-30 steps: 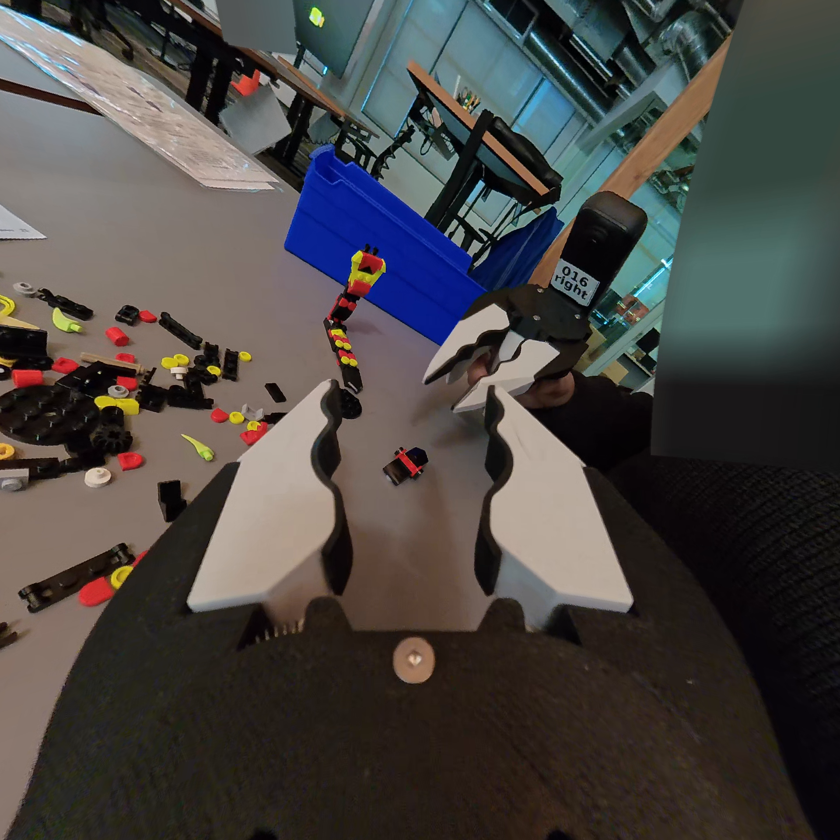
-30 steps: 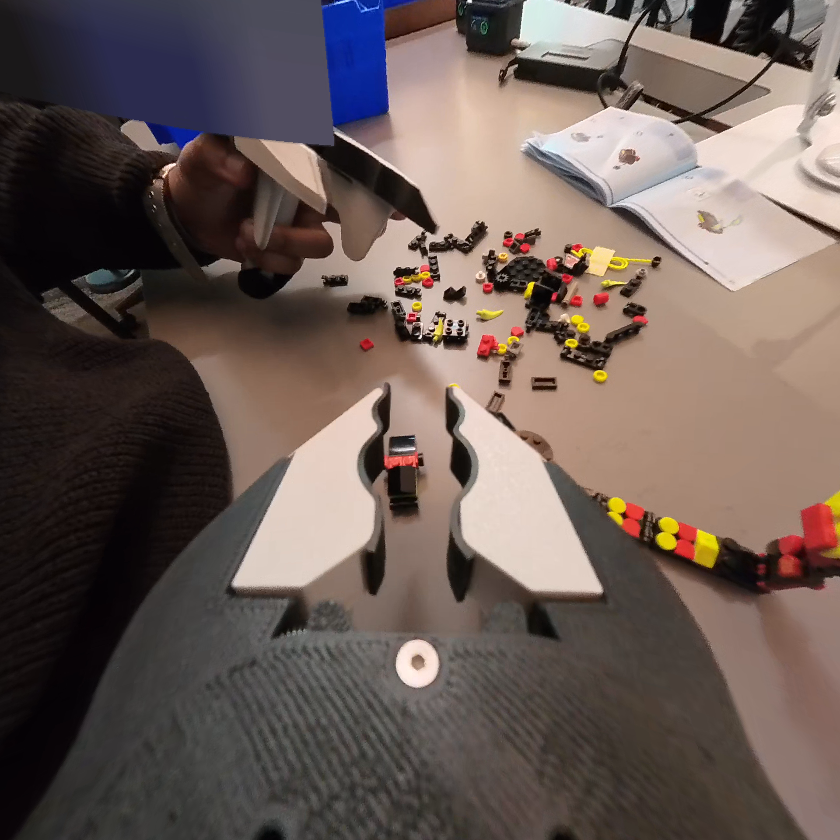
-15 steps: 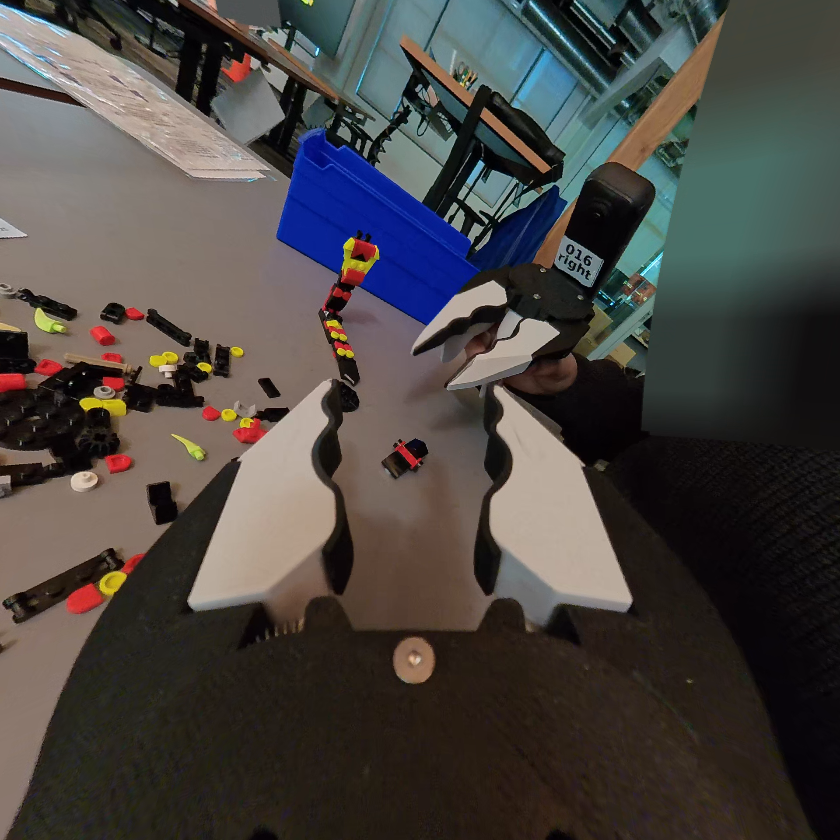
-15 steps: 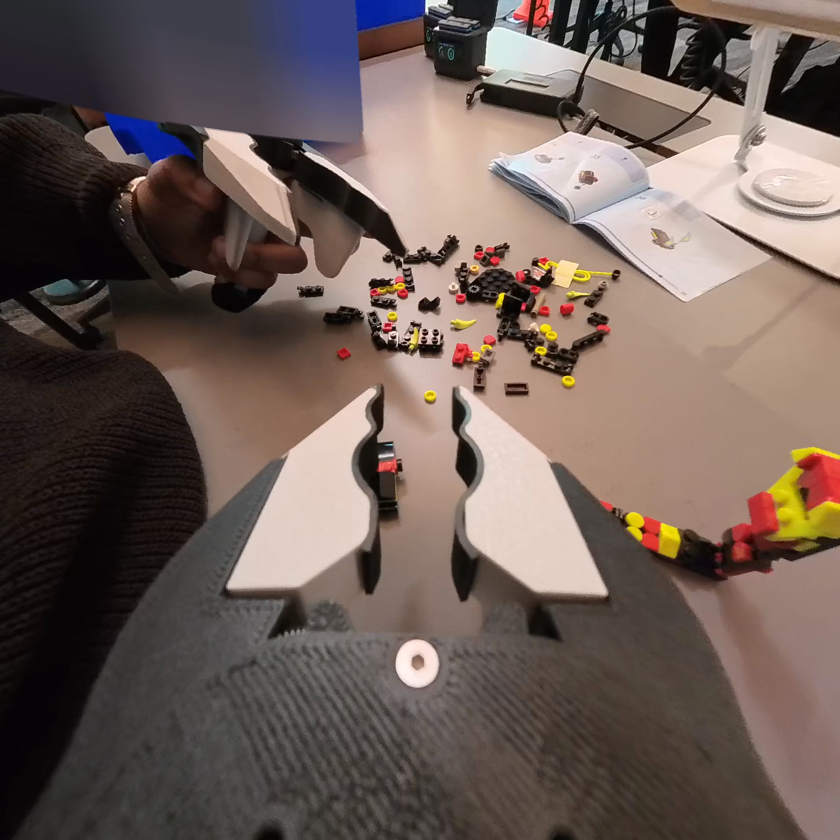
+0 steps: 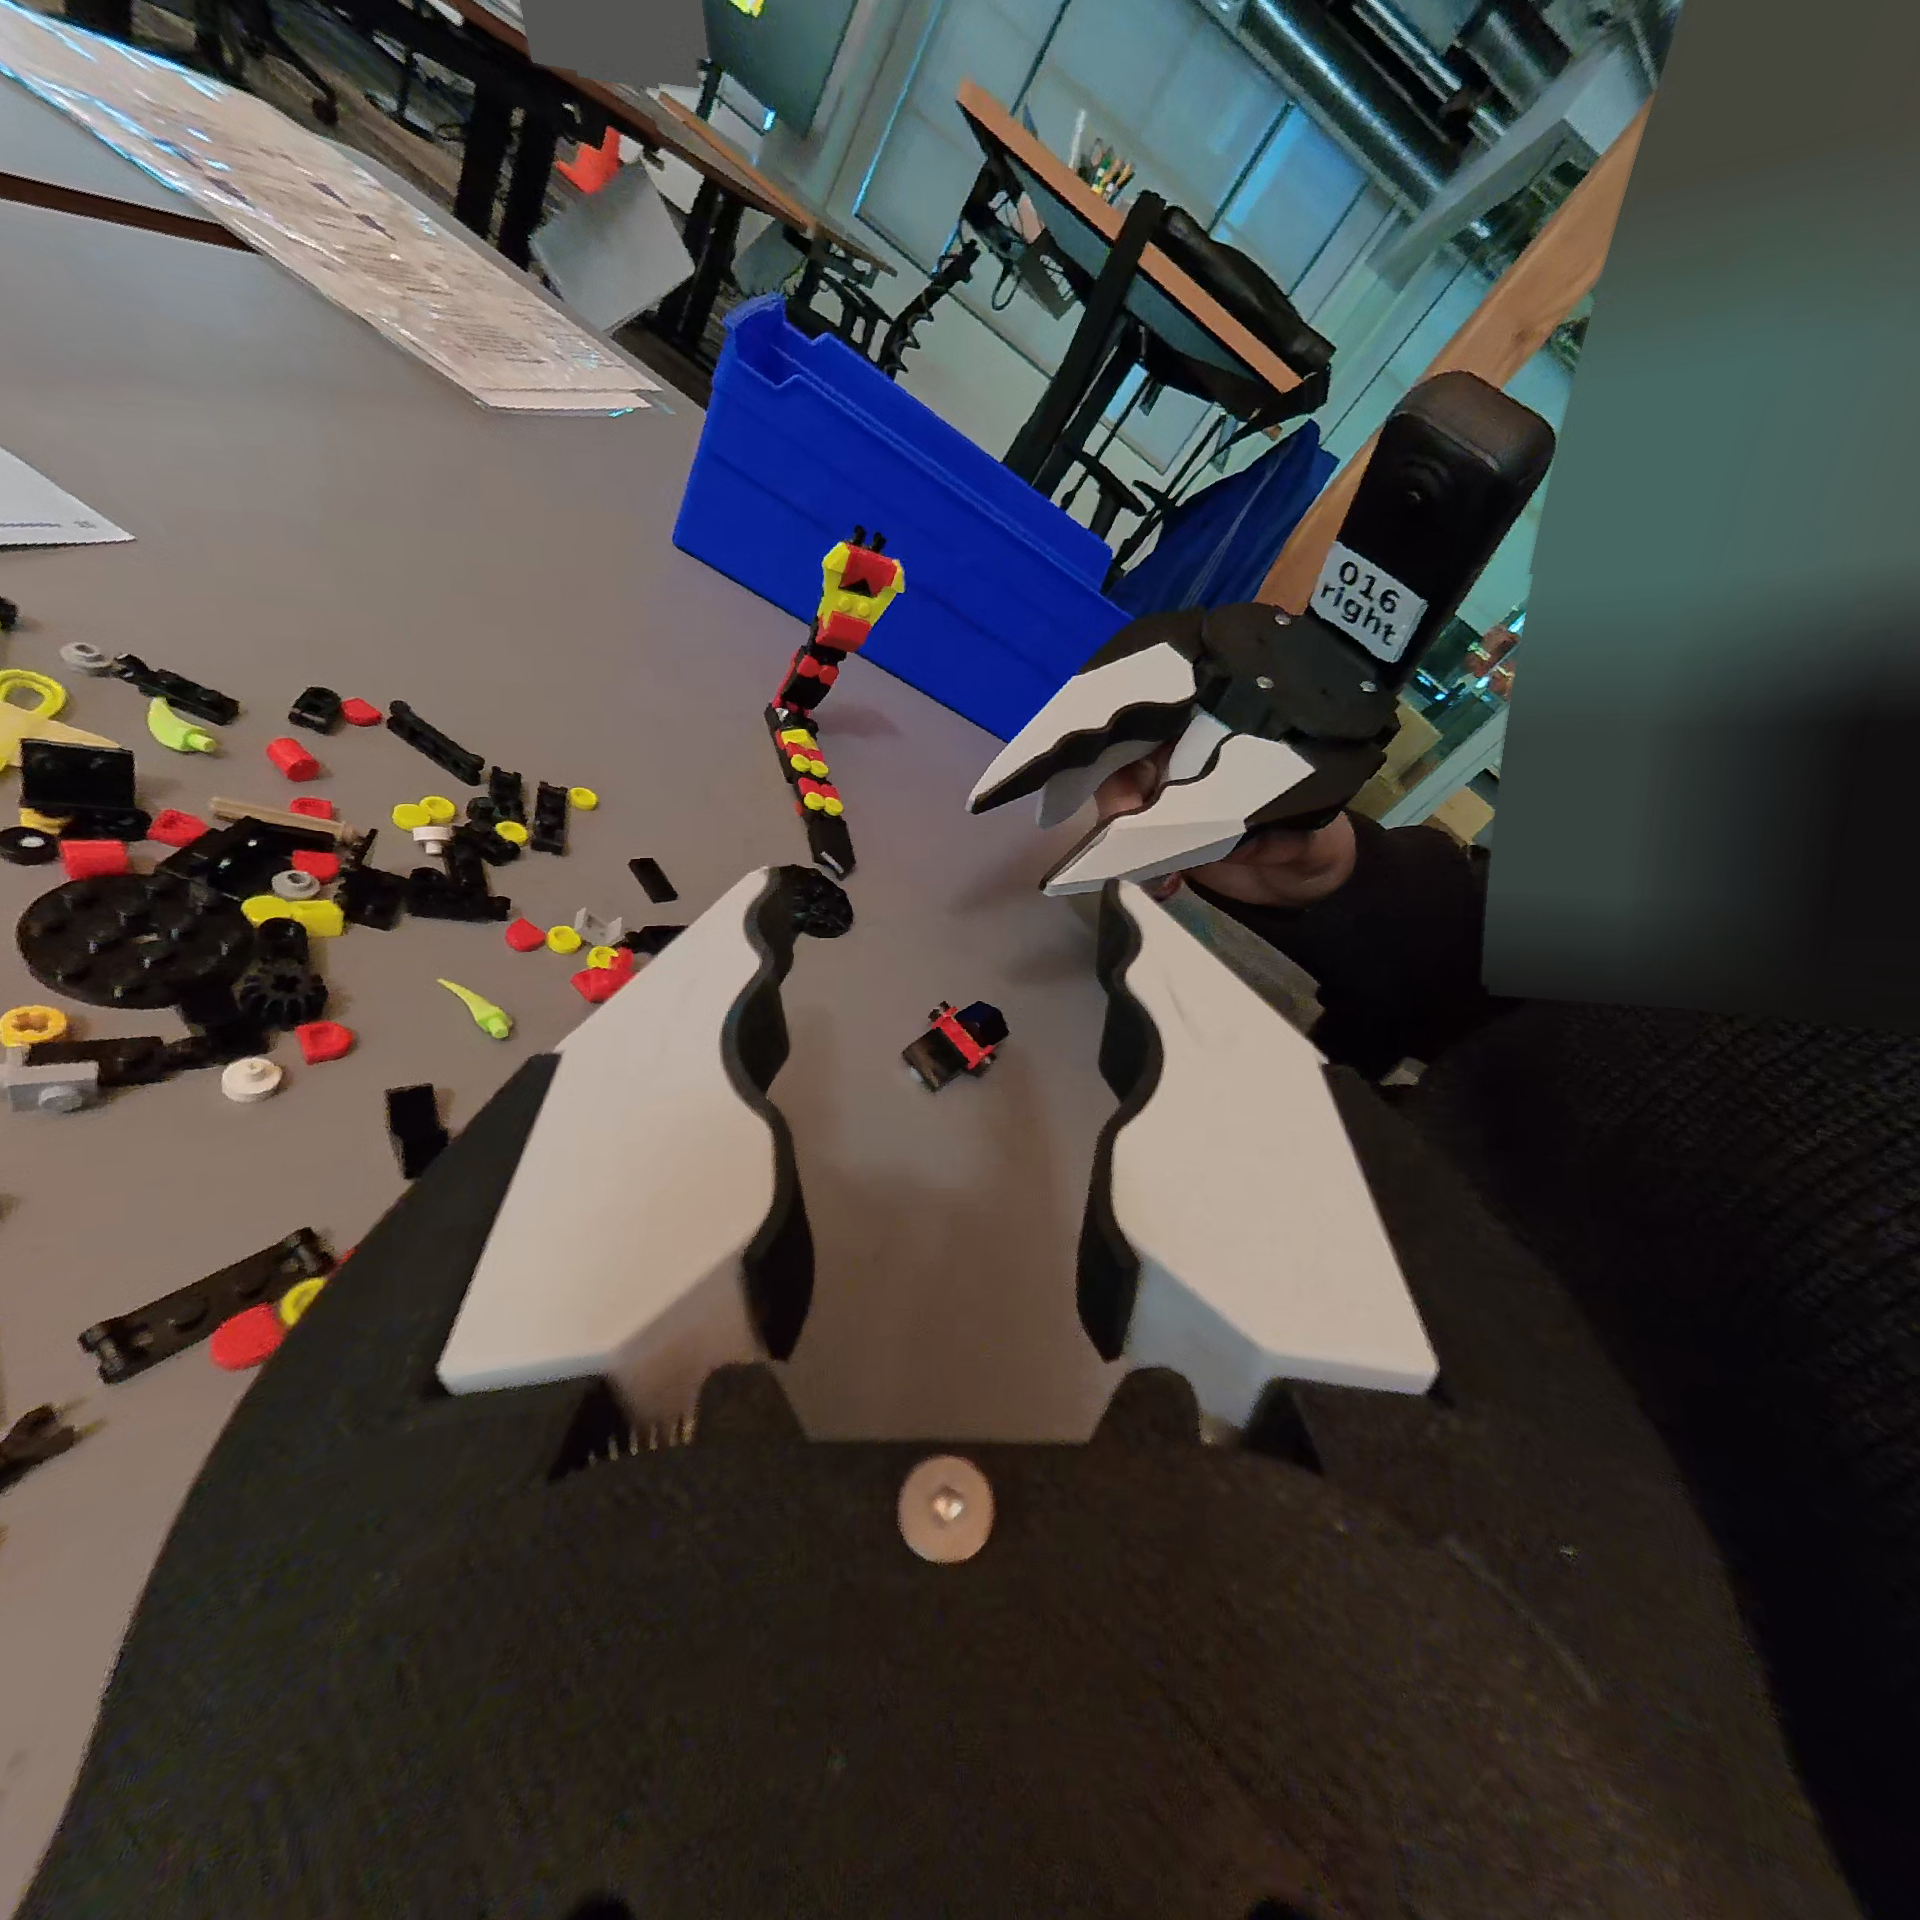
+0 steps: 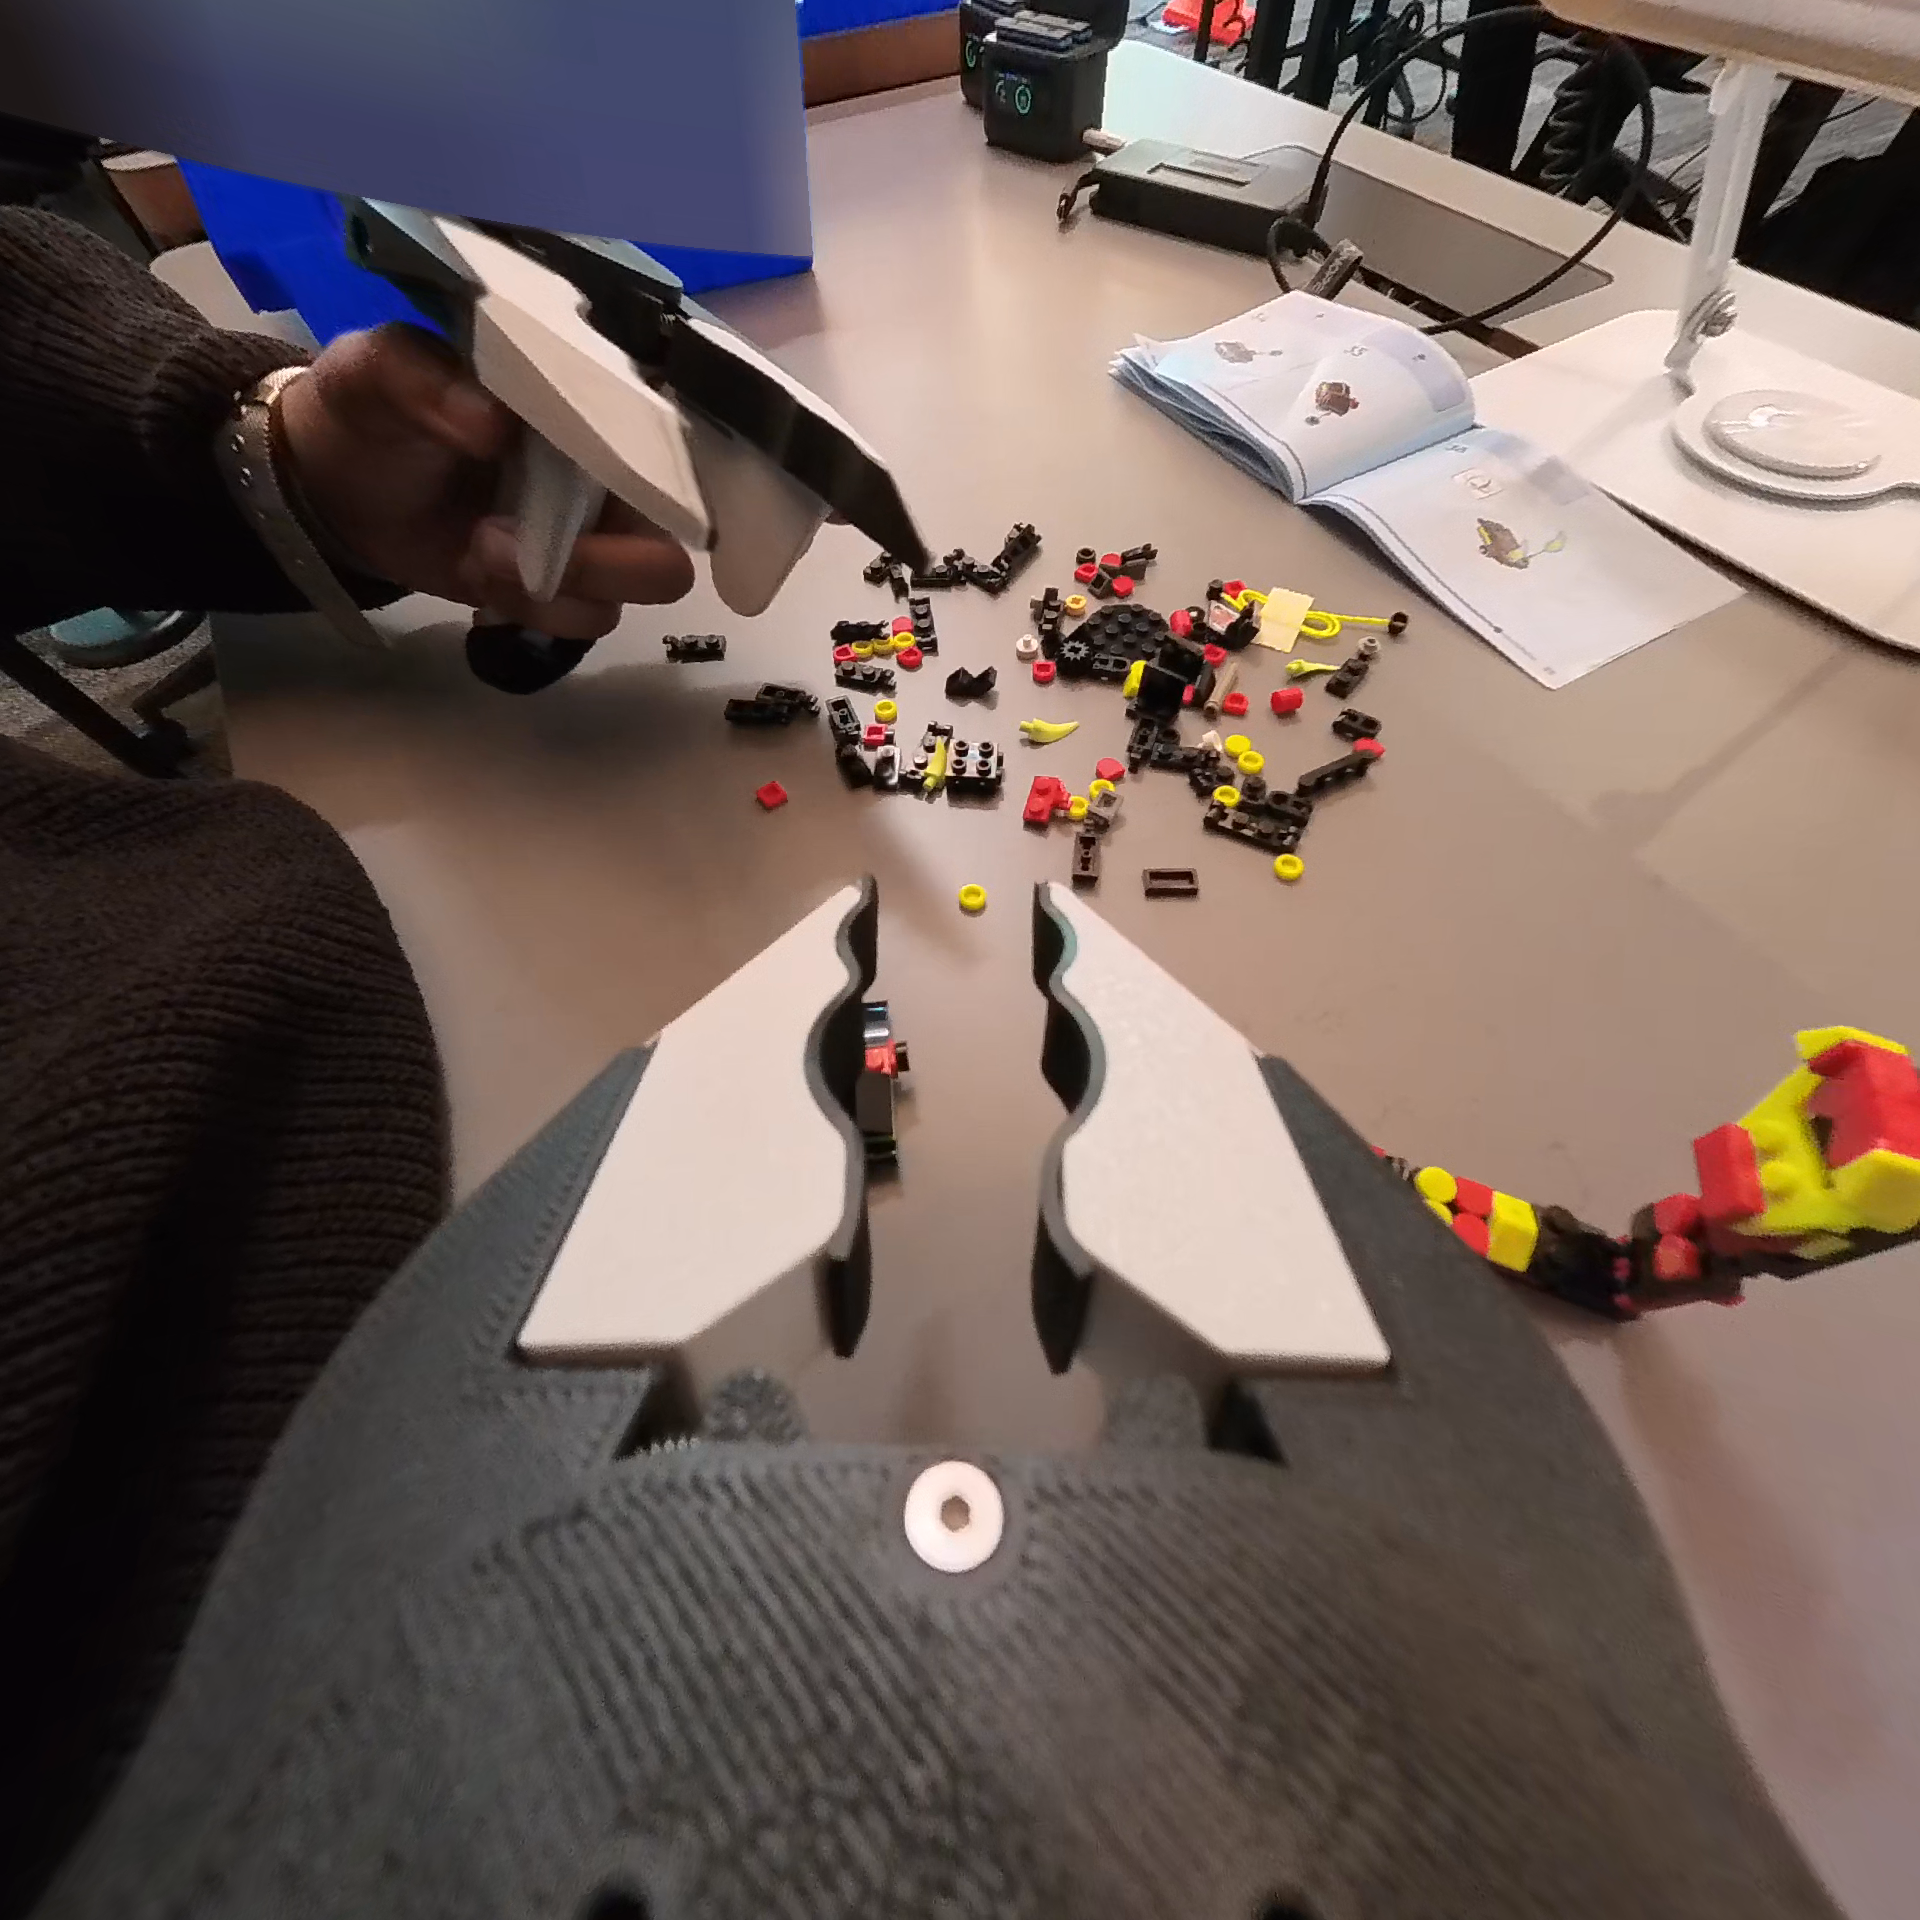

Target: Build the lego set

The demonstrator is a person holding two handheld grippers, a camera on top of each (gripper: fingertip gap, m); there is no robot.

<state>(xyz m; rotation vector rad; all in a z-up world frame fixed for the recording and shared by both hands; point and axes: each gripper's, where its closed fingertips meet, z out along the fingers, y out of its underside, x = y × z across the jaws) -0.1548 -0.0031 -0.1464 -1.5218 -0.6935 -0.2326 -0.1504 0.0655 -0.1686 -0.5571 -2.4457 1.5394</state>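
Both grippers, left (image 5: 940,914) and right (image 6: 954,904), gape empty; small assembly (image 5: 956,1042) on table. Next: regrasp, join to snake (image 5: 831,707).

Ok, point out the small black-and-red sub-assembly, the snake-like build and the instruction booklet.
small black-and-red sub-assembly (image 5: 954,1042), left wrist view, its red band.
snake-like build (image 5: 860,587), left wrist view, its raised yellow head.
instruction booklet (image 6: 1351,416), right wrist view, its open page.
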